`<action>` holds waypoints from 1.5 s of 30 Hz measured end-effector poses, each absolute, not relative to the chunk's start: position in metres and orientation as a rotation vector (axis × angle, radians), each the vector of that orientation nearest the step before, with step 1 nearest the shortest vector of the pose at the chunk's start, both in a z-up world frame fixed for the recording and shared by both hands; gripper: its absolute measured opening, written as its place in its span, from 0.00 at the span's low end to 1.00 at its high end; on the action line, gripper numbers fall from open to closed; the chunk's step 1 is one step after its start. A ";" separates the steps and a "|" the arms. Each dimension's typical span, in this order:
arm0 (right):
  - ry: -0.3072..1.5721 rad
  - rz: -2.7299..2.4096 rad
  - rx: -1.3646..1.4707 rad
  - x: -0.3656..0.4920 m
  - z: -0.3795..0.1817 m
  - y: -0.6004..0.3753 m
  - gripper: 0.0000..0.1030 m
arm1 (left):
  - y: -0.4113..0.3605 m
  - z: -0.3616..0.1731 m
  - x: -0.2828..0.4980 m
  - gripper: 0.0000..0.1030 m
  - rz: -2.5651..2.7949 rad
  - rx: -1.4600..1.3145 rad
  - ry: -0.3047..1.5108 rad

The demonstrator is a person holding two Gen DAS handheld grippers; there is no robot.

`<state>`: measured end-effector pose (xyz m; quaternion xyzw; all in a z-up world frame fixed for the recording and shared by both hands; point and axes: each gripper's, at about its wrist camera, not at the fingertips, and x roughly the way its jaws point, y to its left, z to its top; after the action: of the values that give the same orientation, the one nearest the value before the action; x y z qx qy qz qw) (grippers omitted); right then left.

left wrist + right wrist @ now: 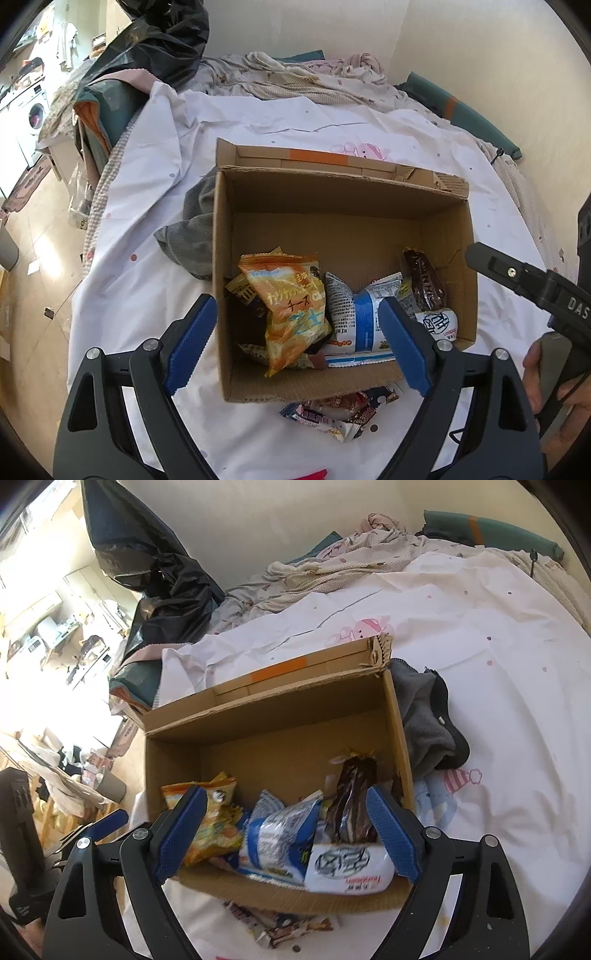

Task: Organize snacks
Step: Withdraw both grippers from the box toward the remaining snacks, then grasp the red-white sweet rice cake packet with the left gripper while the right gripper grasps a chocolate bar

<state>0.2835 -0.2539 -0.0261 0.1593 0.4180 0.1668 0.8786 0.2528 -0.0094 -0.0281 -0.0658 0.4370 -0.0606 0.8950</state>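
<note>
An open cardboard box (448, 236) (170, 771) sits on a white bedsheet. Inside lie an orange cheese-snack bag (291, 306) (218, 819), a blue-and-white packet (360, 314) (277, 834), a dark brown wrapper (423, 282) (352, 797) and a white packet with a round emblem (439, 321) (347, 864). My left gripper (299, 332) hangs open above the box's near end, nothing between its blue pads. My right gripper (286, 823) is open too, above the same snacks and holding nothing. More small wrapped snacks (336, 410) (280, 923) lie on the sheet in front of the box.
A grey cloth (192, 236) (428, 720) lies against one side of the box. Crumpled bedding (295, 77) and a black plastic bag (162, 48) (155, 572) sit at the far end of the bed. A hand (546, 384) grips the other tool at the right edge.
</note>
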 end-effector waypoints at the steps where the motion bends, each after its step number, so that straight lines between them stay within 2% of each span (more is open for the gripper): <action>1: 0.870 0.353 0.335 0.278 -0.024 -0.254 0.88 | -0.008 -0.027 0.250 0.84 -0.121 -0.137 0.905; 13: 0.862 0.360 0.335 0.224 -0.017 -0.254 0.88 | 0.007 -0.015 0.210 0.84 -0.089 -0.138 0.889; 21: 0.878 0.357 0.323 0.192 -0.024 -0.250 0.93 | 0.014 -0.015 0.177 0.84 -0.068 -0.156 0.866; 22: 0.877 0.355 0.315 0.188 -0.025 -0.249 0.93 | 0.016 -0.016 0.173 0.85 -0.064 -0.158 0.868; 24: 0.873 0.351 0.305 0.181 -0.026 -0.247 0.94 | 0.017 -0.018 0.167 0.94 -0.062 -0.165 0.873; 26: 0.869 0.341 0.301 0.176 -0.028 -0.246 0.98 | 0.017 -0.020 0.161 0.98 -0.055 -0.165 0.878; 28: 0.867 0.330 0.296 0.169 -0.030 -0.246 1.00 | 0.016 -0.023 0.157 0.98 -0.056 -0.157 0.893; 33: 0.894 0.315 0.306 0.161 -0.039 -0.248 1.00 | 0.013 -0.047 0.150 0.98 -0.034 -0.178 1.001; 41: 0.930 0.266 0.311 0.160 -0.053 -0.260 1.00 | -0.011 -0.127 0.132 0.98 -0.034 -0.241 1.311; 43: 0.937 0.257 0.324 0.161 -0.055 -0.263 1.00 | -0.018 -0.143 0.129 0.92 -0.029 -0.227 1.364; 44: 0.941 0.255 0.329 0.162 -0.056 -0.265 1.00 | -0.022 -0.150 0.129 0.79 -0.028 -0.213 1.388; 45: 0.945 0.252 0.335 0.162 -0.057 -0.266 1.00 | -0.025 -0.154 0.129 0.60 -0.029 -0.199 1.403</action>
<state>0.1624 -0.2661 -0.0568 0.1601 0.4517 0.1203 0.8694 0.1286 -0.0249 -0.1540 -0.0915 0.6442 -0.0131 0.7592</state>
